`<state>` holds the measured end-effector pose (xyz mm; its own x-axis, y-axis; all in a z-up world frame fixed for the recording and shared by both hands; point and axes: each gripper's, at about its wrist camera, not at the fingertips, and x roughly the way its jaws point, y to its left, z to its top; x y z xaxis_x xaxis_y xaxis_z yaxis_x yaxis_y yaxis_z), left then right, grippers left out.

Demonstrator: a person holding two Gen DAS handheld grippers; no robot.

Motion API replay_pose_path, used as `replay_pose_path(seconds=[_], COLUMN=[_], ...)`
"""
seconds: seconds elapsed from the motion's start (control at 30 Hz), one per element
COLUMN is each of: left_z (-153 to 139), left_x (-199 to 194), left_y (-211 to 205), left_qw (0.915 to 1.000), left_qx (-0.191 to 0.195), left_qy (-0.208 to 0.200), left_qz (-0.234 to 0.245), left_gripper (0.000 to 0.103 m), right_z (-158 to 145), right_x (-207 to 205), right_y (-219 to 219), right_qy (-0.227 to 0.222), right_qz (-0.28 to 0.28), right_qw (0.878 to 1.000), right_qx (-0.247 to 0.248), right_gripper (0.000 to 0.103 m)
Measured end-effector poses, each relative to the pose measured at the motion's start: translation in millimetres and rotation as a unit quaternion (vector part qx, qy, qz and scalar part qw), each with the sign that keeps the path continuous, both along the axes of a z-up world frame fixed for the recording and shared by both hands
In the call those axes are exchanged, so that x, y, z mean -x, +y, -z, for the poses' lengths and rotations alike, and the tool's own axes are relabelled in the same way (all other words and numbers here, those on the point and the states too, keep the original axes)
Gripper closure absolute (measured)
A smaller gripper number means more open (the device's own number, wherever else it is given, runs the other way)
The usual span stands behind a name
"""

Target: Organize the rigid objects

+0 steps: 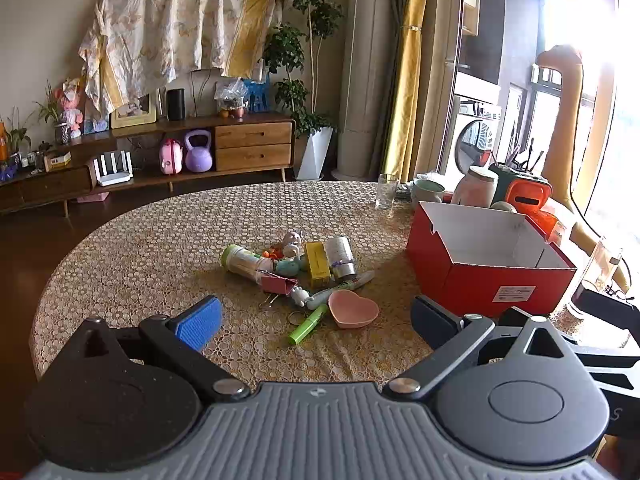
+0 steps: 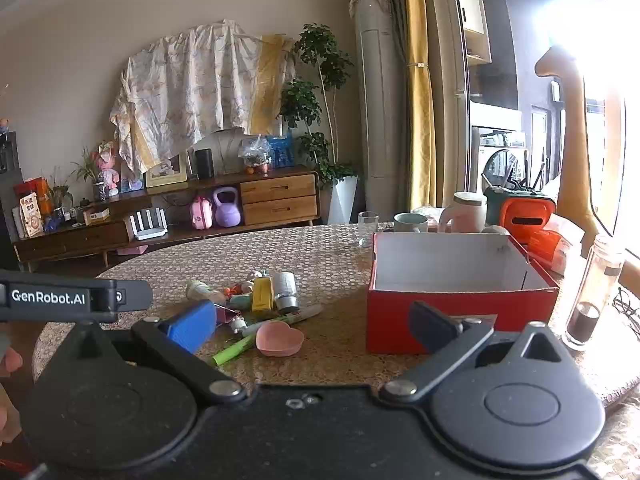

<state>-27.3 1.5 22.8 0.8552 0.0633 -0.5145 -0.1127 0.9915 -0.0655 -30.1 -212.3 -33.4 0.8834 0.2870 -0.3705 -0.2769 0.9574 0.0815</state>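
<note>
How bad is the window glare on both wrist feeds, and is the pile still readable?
Left wrist view: the window is blown out white at the right edge, with fisheye bending at the margins; the pile, including the pink heart dish, stays sharp and evenly lit. Right wrist view: the same glare at upper right; the red box is clear, its near face in shade.

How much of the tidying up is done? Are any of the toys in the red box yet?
None yet. What shows of the inside of the red box looks empty. Nothing is in hand: the left gripper and the right gripper both have open jaws with nothing between them. Everything is left: the pile on the table, including the pink heart dish, green marker and yellow box.
</note>
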Motion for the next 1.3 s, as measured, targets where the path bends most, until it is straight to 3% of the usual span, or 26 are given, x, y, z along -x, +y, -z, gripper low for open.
replay_pose_path(seconds=[0.33,0.4,0.43,0.73,0.97,1.13,1.3], left_z=[1.1,2.1,2.4,15.6,44.4,75.2,100.1], left_x=[-3.0,-5.0,-5.6,-25.9,-60.9,-94.6,-123.3], left_y=[-3.7,-1.7,-0.8,7.8,23.4,46.1,56.2], left_qw=[0.9998,0.9998,0.9999,0.9998,0.9989,0.9959,0.9935], left_qx=[-0.004,0.000,0.001,0.003,-0.006,0.033,0.029], left_qy=[-0.008,-0.007,-0.007,0.012,0.045,0.084,0.109], left_qz=[0.018,0.017,-0.010,-0.013,-0.015,-0.007,-0.009], left_gripper=[0.002,0.002,0.002,0.002,0.002,0.002,0.002], right_z=[2.0,2.7,3.2,16.5,36.8,60.0,84.7], right_x=[-5.6,-8.0,-8.7,-28.7,-71.5,-104.9,-136.5], right_y=[3.3,3.2,3.5,5.4,12.7,28.1,46.1], right_qy=[0.002,0.004,0.004,0.021,0.034,0.061,0.089], right_qz=[-0.006,-0.005,-0.005,-0.023,-0.088,-0.162,-0.202], right_qw=[1.000,1.000,1.000,0.999,0.994,0.981,0.968], right_qx=[0.010,0.009,0.009,0.012,0.053,0.090,0.120], right_gripper=[0.001,0.001,0.001,0.002,0.004,0.007,0.010])
